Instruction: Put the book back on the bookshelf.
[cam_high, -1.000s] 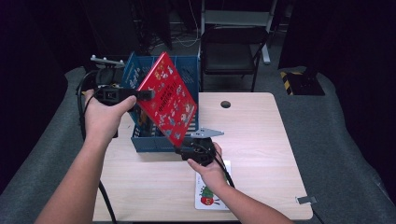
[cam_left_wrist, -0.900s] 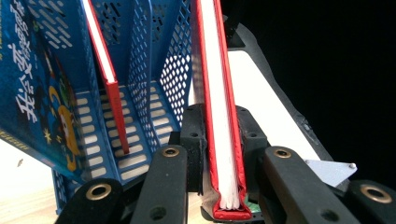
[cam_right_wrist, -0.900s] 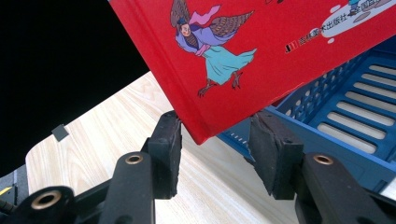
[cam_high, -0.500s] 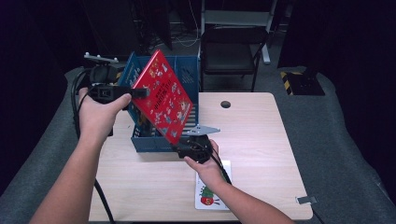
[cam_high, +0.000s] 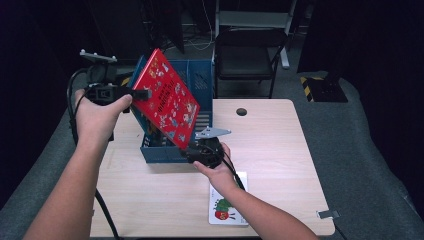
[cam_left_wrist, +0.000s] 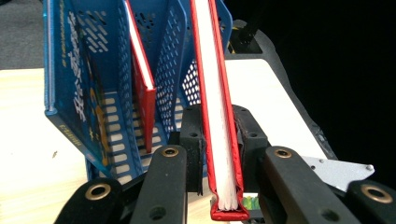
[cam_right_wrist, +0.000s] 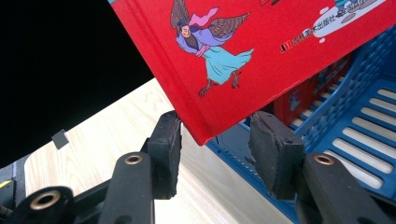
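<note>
- A person reaches both forearms in from the near edge over a pale wooden worktop (cam_high: 280, 150), a black hand-held gripper in each hand.
- The left hand-held gripper (cam_high: 142, 93) is held up at the far left, above the worktop's left edge, the left forearm stretched long and slanting away from the viewer. Its jaws point right.
- In the left gripper view, the left hand-held gripper (cam_left_wrist: 215, 154) has its two pads nearly together, clamped on the thin edge of a large red hardcover picture book (cam_left_wrist: 212, 93), whose white page block runs between them.
- The red book (cam_high: 167, 102) hangs tilted in the air over a blue perforated plastic file rack (cam_high: 202, 80), its top corner high and to the left, its bottom corner low and to the right, the illustrated cover facing the viewer.
- The right hand-held gripper (cam_high: 192, 150) sits low at the rack's near right corner, the right wrist bent upward, the forearm coming in from the near right.
- In the right gripper view, the right hand-held gripper (cam_right_wrist: 215, 140) stands about half open, a pad on either side of the book's lowest corner (cam_right_wrist: 205, 133); the left pad touches the cover, the right pad stands just clear.
- The rack holds a slimmer red book (cam_left_wrist: 142, 93) upright in one compartment.
- A white board book with a green caterpillar (cam_high: 227, 207) lies flat on the near worktop, partly under the right forearm.
</note>
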